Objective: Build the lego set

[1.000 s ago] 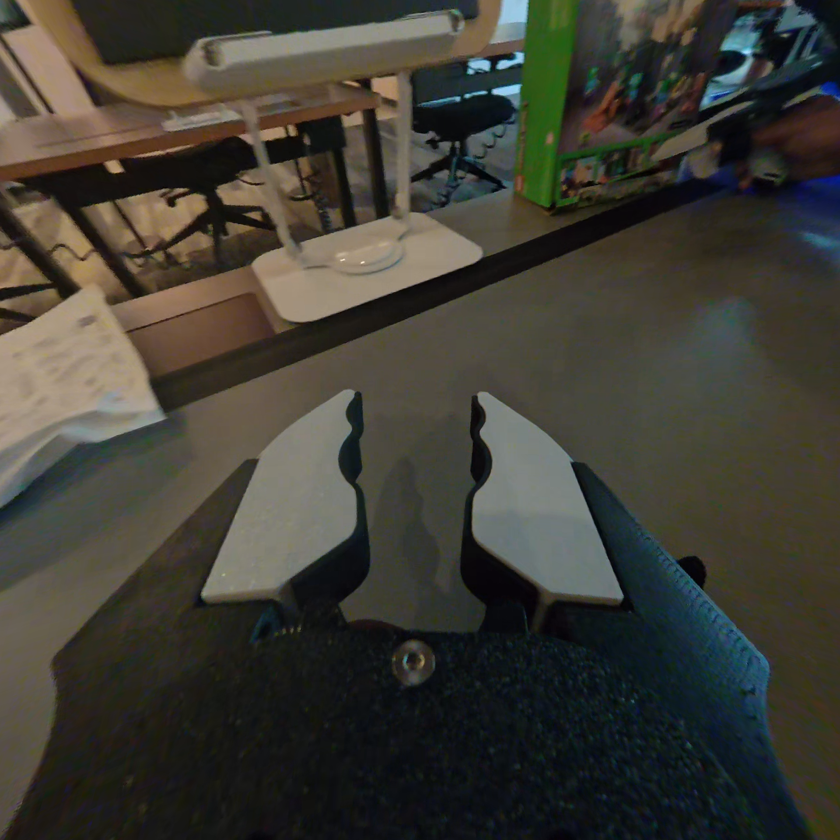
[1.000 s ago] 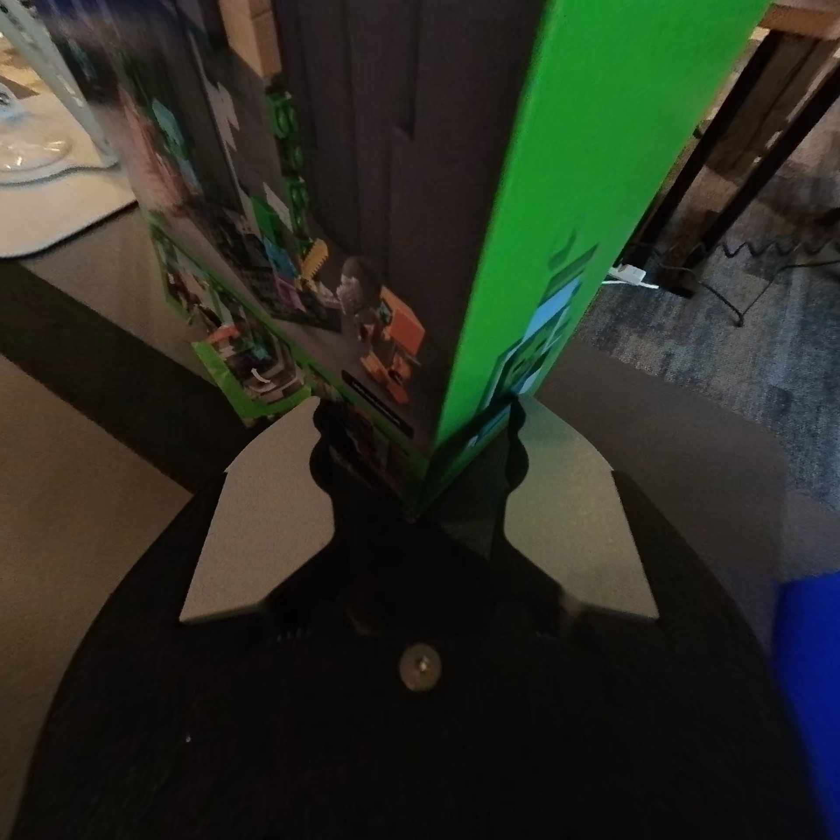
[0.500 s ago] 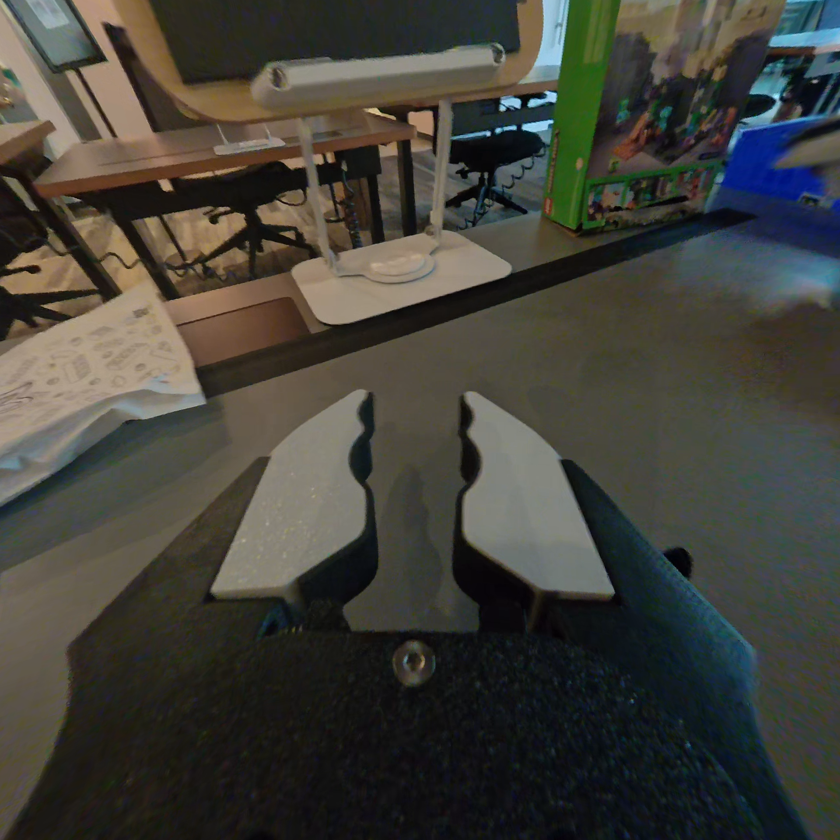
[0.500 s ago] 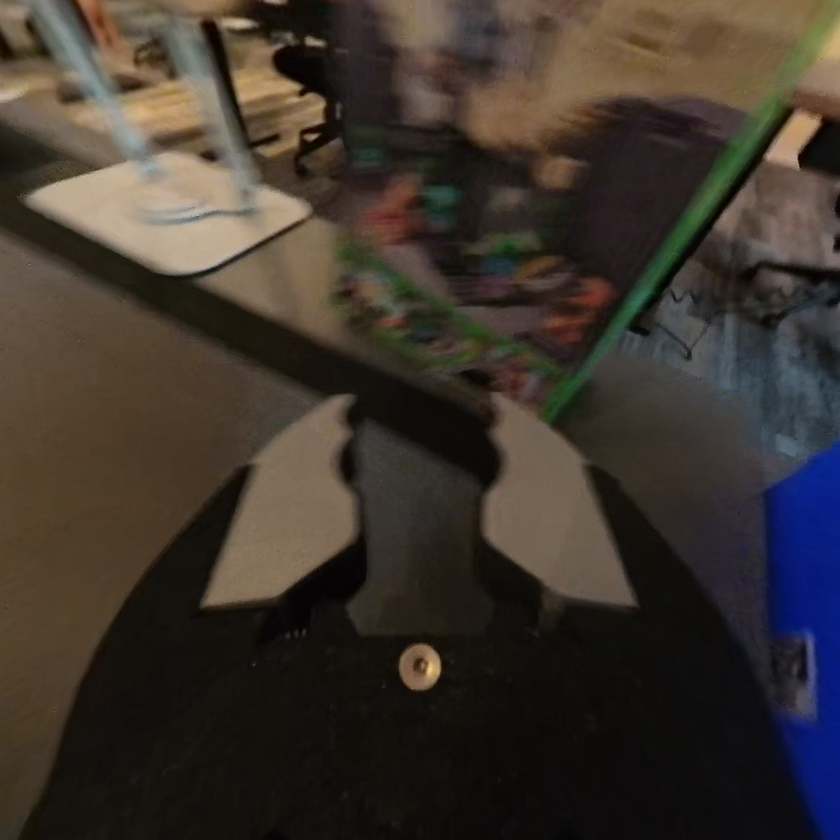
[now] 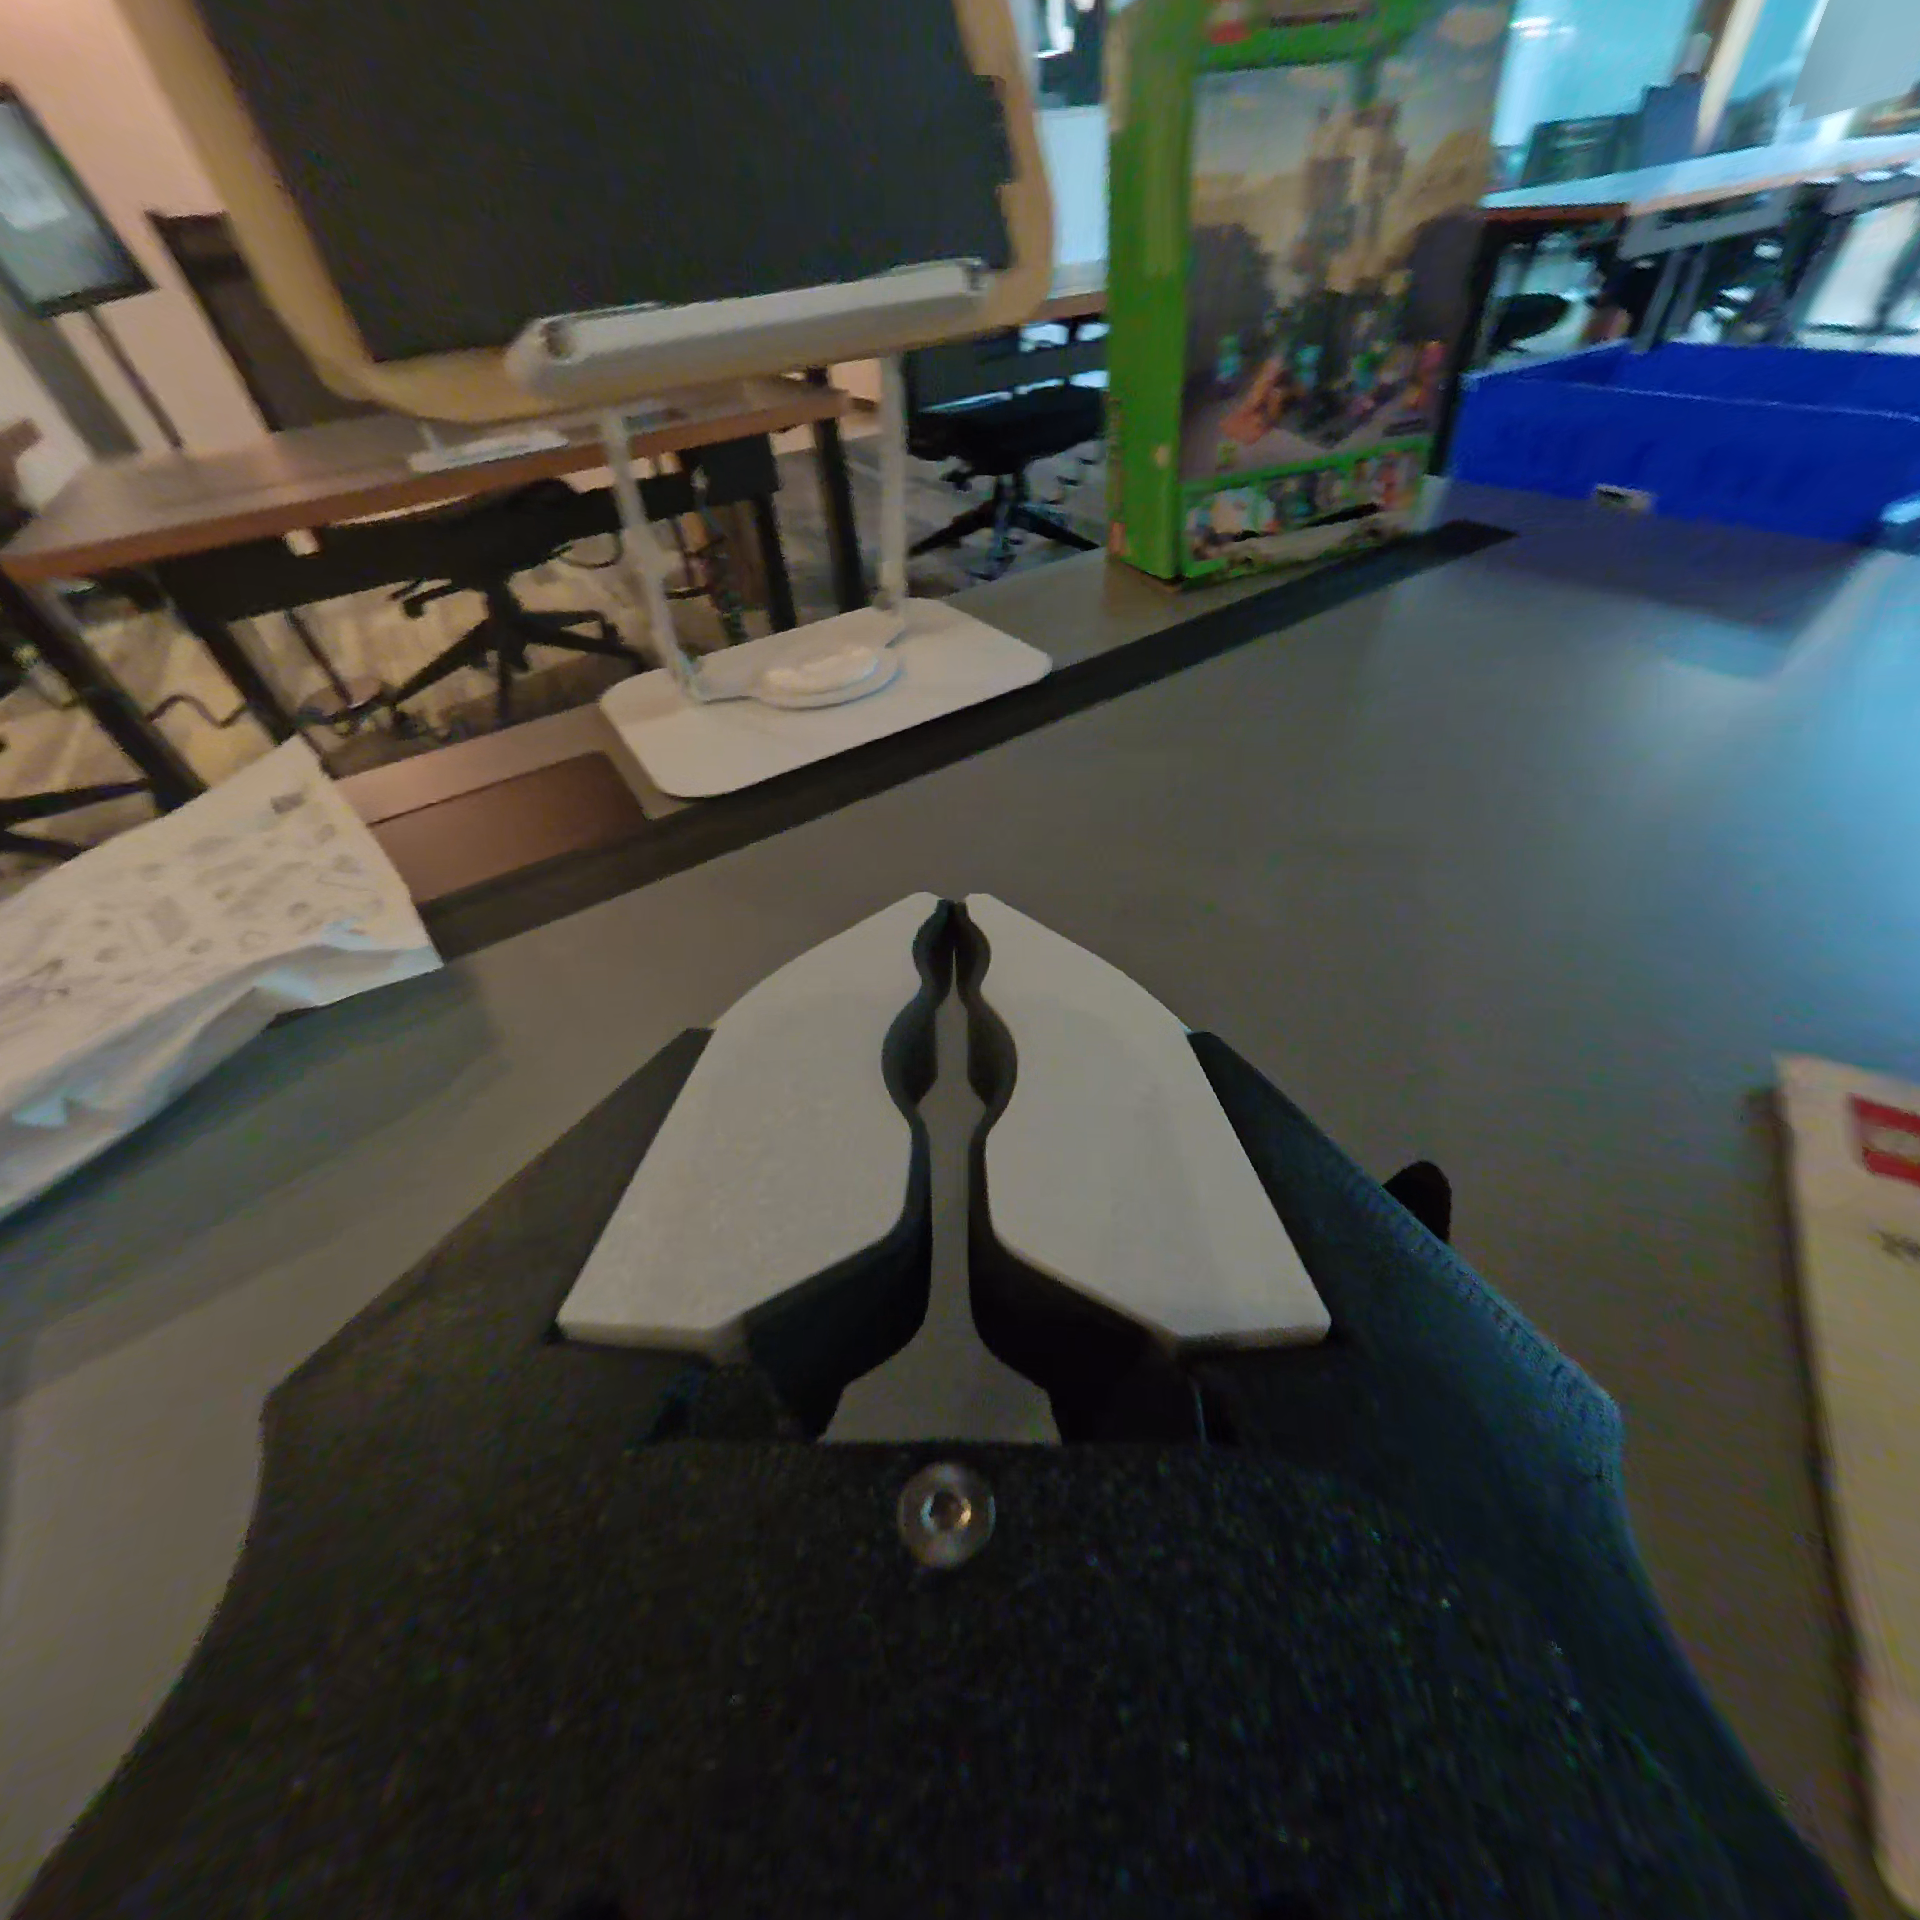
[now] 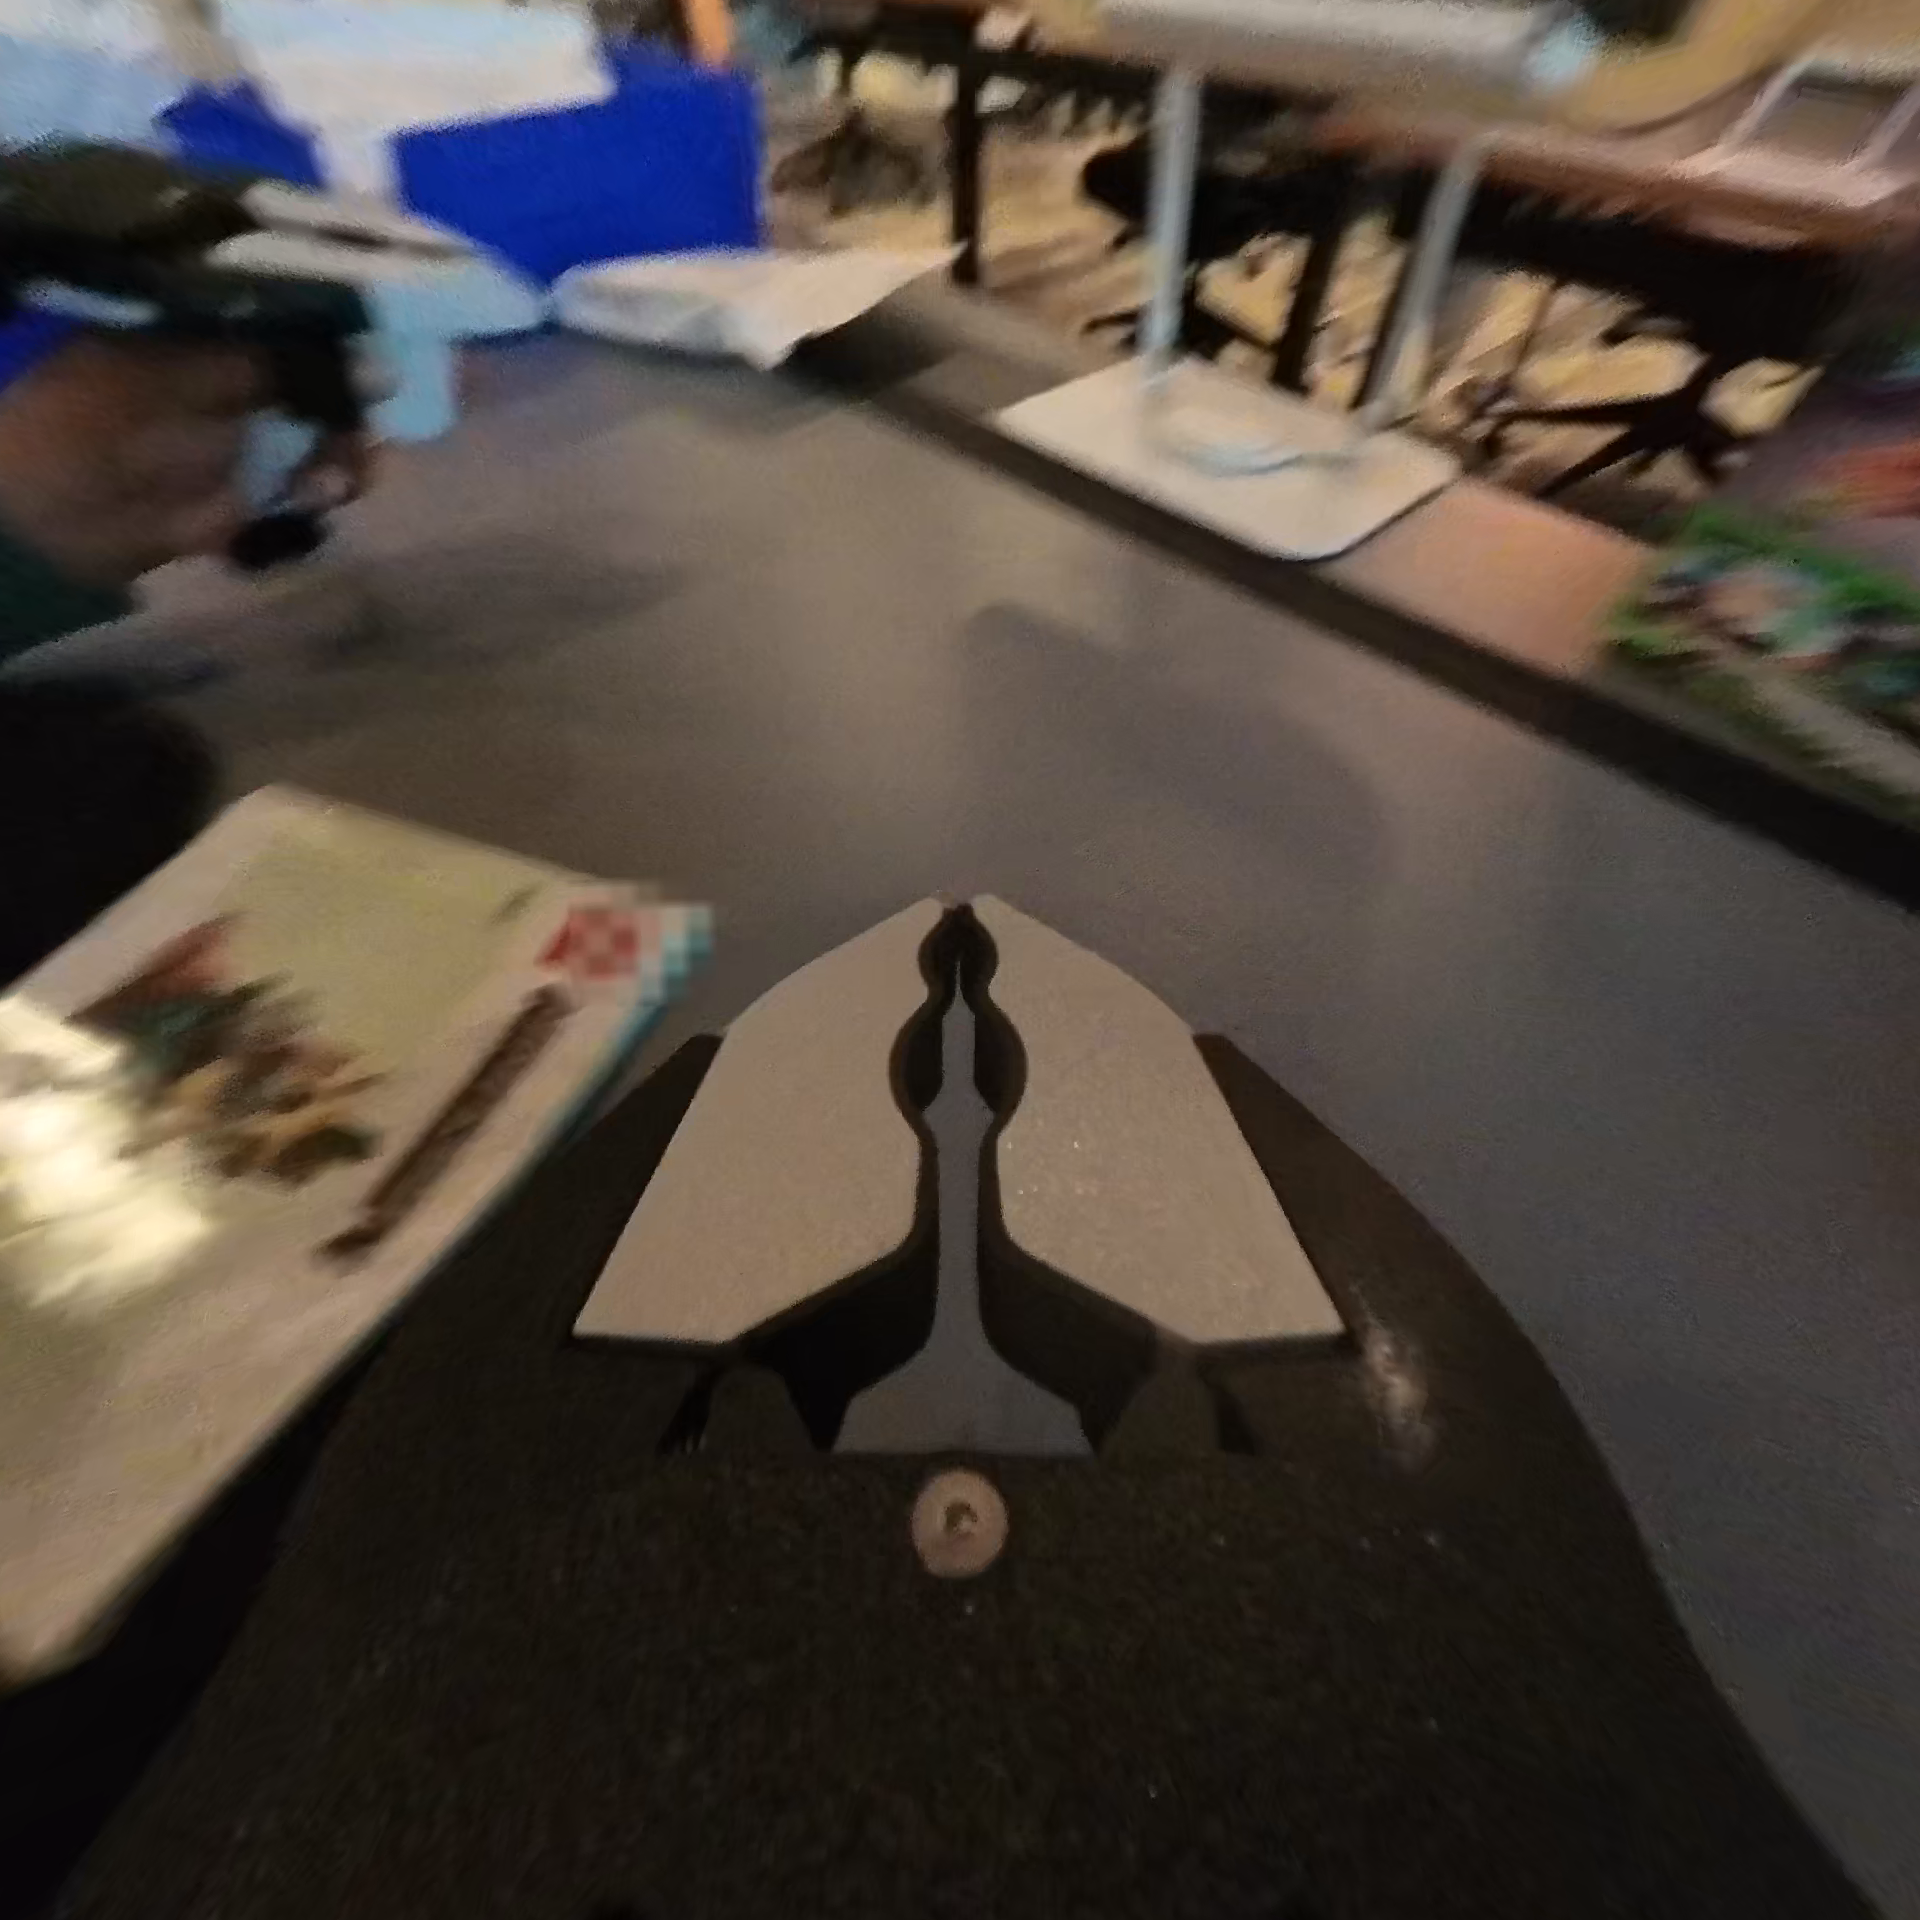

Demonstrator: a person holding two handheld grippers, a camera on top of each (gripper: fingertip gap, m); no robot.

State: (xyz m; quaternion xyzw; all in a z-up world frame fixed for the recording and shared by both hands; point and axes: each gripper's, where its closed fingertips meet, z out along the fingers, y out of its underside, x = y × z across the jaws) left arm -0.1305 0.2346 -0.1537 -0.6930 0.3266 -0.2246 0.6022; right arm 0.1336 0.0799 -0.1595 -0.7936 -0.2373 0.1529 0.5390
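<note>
— So, sweeping from nine o'clock: what lies on the grey table [image 5: 1455, 831]?

— At nine o'clock in the left wrist view, a white paper bag [image 5: 177, 956] printed with part outlines, crumpled and soft. I judge it light and floppy; pinch a top edge and it will likely sag. At twelve, a white lamp base [image 5: 831, 707]. At one, the green Lego box [image 5: 1278, 312] stands upright by the far edge, with a blue bin [image 5: 1683, 436] just beside it at two.

— And the box: how would it handle?

— Stiff cardboard, smooth and probably slippery; tall, so a push high up could tip it. Take it low at a corner edge.

— The booklet?

— An instruction booklet [image 6: 291, 1122] lies flat at nine o'clock in the blurred right wrist view; thin, glossy, best lifted by a free edge.

— The tools?

— The left gripper [image 5: 952, 914] hangs low over bare table, level, aimed at twelve, tips pressed together on nothing. The right gripper [image 6: 960, 912] is likewise closed and empty, just beside the booklet.
</note>
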